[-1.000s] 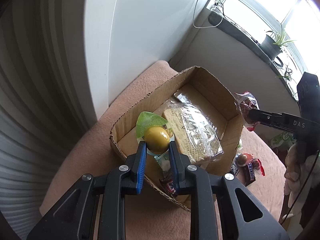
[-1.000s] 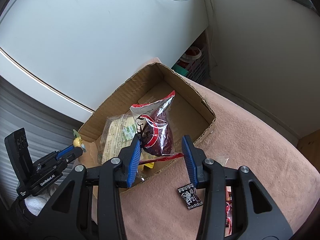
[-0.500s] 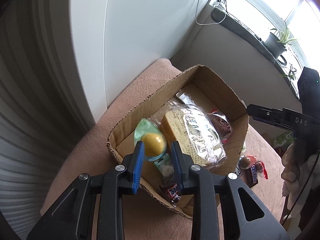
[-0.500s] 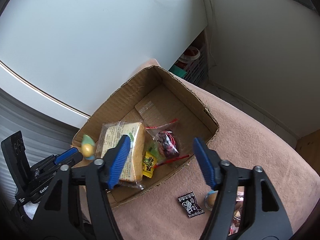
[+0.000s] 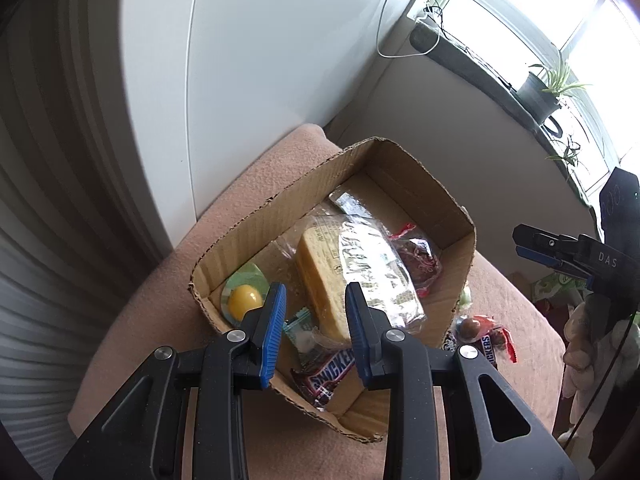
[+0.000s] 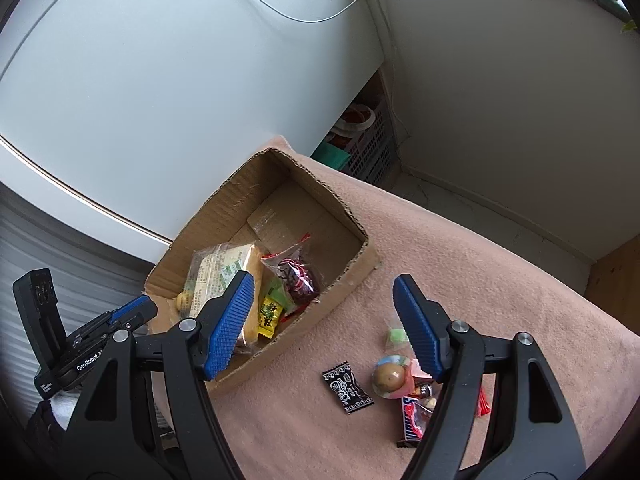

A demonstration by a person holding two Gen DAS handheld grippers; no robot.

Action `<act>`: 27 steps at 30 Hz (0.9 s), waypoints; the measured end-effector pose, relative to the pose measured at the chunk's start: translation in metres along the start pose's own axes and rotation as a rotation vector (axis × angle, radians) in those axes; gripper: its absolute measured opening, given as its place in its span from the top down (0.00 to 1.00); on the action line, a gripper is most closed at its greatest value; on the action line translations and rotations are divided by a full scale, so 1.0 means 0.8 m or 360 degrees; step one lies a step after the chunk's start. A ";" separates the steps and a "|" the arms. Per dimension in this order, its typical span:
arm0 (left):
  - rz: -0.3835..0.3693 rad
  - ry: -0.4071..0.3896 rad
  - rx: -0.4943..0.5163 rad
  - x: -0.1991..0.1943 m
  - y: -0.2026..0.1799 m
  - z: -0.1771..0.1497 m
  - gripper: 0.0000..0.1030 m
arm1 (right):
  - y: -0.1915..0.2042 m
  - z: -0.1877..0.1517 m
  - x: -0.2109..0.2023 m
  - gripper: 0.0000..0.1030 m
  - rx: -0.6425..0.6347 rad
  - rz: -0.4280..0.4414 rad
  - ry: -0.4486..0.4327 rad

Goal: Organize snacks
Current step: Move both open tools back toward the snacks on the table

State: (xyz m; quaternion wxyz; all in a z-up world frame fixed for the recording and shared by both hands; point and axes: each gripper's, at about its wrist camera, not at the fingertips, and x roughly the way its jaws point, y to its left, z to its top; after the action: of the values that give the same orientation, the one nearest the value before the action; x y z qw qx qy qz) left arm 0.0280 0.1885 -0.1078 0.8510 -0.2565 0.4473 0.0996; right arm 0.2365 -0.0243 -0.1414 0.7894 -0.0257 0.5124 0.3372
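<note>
An open cardboard box (image 5: 424, 184) (image 6: 248, 196) sits on a pink cloth. Inside lie a yellow ball snack on a green wrapper (image 5: 245, 295), a clear pack of crackers (image 5: 352, 268) (image 6: 218, 276), a red-wrapped snack bag (image 5: 418, 258) (image 6: 298, 276) and a Snickers bar (image 5: 332, 372). My left gripper (image 5: 315, 328) is open and empty just above the box's near wall. My right gripper (image 6: 324, 324) is wide open and empty, above the cloth to the right of the box. Loose snacks lie on the cloth: a black packet (image 6: 347, 386), a brown ball snack (image 6: 388, 376), a Snickers bar (image 6: 412, 420).
A white wall panel stands behind the box. A grey crate (image 6: 368, 144) sits on the floor beyond the cloth. A window sill with a potted plant (image 5: 544, 88) is at the far right. The cloth's edge drops off at the left (image 5: 120, 352).
My left gripper let go of the yellow ball snack, which now lies in the box. My right gripper dropped the red bag into the box, opened wide and drew back over the cloth.
</note>
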 end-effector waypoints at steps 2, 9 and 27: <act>-0.0026 0.0001 0.0013 -0.001 -0.008 -0.001 0.72 | -0.013 -0.006 -0.012 0.27 0.0024 -0.0013 -0.0014; -0.0108 0.0018 0.0090 0.001 -0.045 -0.007 0.72 | -0.058 -0.037 -0.040 0.27 0.0115 -0.0066 -0.0027; -0.0318 0.0173 0.0309 0.021 -0.132 -0.047 0.72 | -0.097 -0.080 -0.005 0.52 0.0220 -0.0031 0.0120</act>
State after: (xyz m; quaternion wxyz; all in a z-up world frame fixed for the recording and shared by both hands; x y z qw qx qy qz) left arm 0.0535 0.0779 -0.1026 0.8520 -0.2213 0.4725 -0.0434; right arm 0.2285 -0.1108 -0.1918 0.7726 0.0112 0.5636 0.2922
